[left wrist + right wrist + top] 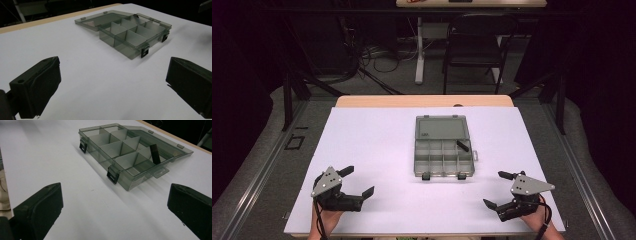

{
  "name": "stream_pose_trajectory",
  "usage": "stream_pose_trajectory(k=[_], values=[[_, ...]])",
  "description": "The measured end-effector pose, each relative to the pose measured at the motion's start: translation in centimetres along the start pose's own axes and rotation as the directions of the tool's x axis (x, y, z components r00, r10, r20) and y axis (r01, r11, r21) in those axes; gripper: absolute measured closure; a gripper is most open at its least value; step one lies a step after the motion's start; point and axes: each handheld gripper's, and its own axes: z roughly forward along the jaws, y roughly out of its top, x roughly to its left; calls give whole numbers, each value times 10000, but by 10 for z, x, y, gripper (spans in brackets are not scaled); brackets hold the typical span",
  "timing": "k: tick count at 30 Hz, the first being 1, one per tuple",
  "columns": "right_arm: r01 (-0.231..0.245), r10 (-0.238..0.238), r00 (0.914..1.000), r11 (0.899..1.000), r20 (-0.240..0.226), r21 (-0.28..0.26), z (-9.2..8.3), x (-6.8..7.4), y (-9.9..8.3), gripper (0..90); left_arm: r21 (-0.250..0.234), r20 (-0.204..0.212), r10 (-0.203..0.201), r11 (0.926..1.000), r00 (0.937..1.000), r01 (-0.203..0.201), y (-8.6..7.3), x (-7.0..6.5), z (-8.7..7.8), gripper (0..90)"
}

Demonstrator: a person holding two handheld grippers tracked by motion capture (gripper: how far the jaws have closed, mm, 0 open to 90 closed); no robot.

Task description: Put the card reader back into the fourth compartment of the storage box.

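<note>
1. Box work looks barely started: the see-through grey plastic box with little compartments [444,152] lies open in the middle of the white table sheet [377,150], and nobody is touching it.
2. Nearest me, the left gripper [361,183] sits low on the near left of the sheet. Its jaws are spread wide and hold nothing.
3. The right gripper [498,189] sits on the near right, jaws spread wide too, with nothing between them.
4. Farther off, the box has two black clips [113,175] on its front edge, both undone.
5. A small black flat piece [155,154] leans in a right-hand compartment; the others look bare.
6. Its clear lid [442,127] lies flat behind. I think closing and clipping are still left.
</note>
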Motion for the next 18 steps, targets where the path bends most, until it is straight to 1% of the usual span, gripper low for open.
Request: stream_pose_trajectory(k=[2, 3, 11, 12, 13, 14, 16, 18], values=[[8, -8, 10000, 10000, 4, -12, 0, 0, 0, 0, -20, -28, 0, 10000, 10000, 0, -2, 0, -2, 0], [-8, 8, 10000, 10000, 1, -12, 0, 0, 0, 0, -17, -51, -63, 10000, 10000, 63, -3, -1, -3, 0], [-7, 7, 10000, 10000, 11, 8, 0, -1, 0, 0, -88, -154, 38, 10000, 9999, -39, -12, -5, -8, 0], [-23, 23, 10000, 10000, 7, 8, 0, 0, 0, 0, -113, -180, 64, 9999, 9998, -66, -13, -5, -8, 0], [-16, 16, 10000, 10000, 9, 4, 0, 0, 0, 0, -204, -227, -6, 9998, 9997, 2, -14, -6, -9, 0], [-19, 19, 10000, 10000, 9, 0, 0, 0, 0, 0, -151, -270, 51, 9999, 9996, -55, -15, -6, -10, 0], [-24, 24, 10000, 10000, 9, -6, 0, 0, 0, 0, -191, -230, -19, 9998, 9997, 15, -19, -6, -9, 0], [-34, 34, 10000, 10000, 10, -2, 0, 0, 0, 0, -132, -279, 41, 9999, 9996, -45, -22, -6, -10, 0]])
